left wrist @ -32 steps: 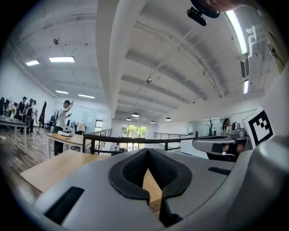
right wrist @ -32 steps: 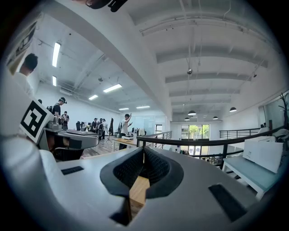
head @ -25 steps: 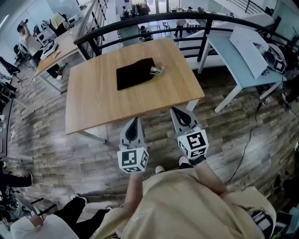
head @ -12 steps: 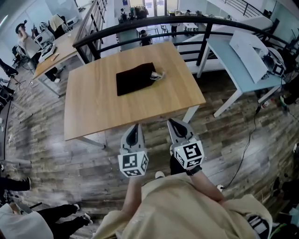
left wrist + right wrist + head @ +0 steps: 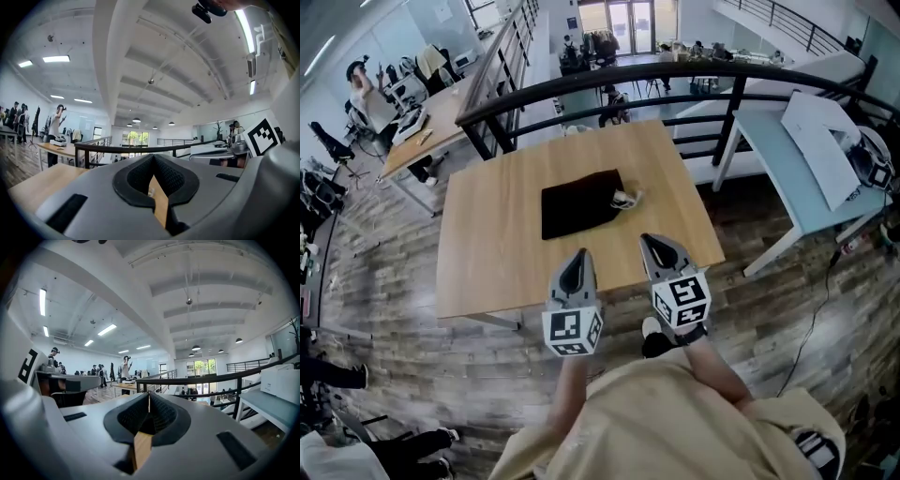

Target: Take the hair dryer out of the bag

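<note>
Two grippers, both empty and both with their jaws pressed together, are held out level in front of the person. In its own view the left gripper (image 5: pixel 153 157) shows its dark ribbed pads meeting at the tip with nothing between them, only a sliver of wood seen through the hollow behind. The right gripper (image 5: pixel 149 395) looks the same: pads closed on each other, no object caught.

From the head view, the left gripper (image 5: pixel 578 255) and the right gripper (image 5: pixel 649 240) sit side by side over the near edge of the wooden table (image 5: pixel 487 262), pointing toward its middle. Neither touches anything on it.

Farther in, near the table's centre, lies the black bag (image 5: pixel 579 202), flat and apart from both grippers. At its right end a small pale object (image 5: pixel 626 198) pokes out or lies just beside the opening; it is too small to tell whether this is a cord, a drawstring or part of the hair dryer. The hair dryer itself cannot be made out, so it is most likely inside the bag.

Beyond the table runs a dark railing (image 5: pixel 675 75), with a pale blue table (image 5: pixel 769 141) to the right.

The task looks barely begun: the bag is unopened and untouched. Reaching it, opening the jaws, holding the bag and drawing the dryer out all remain.
</note>
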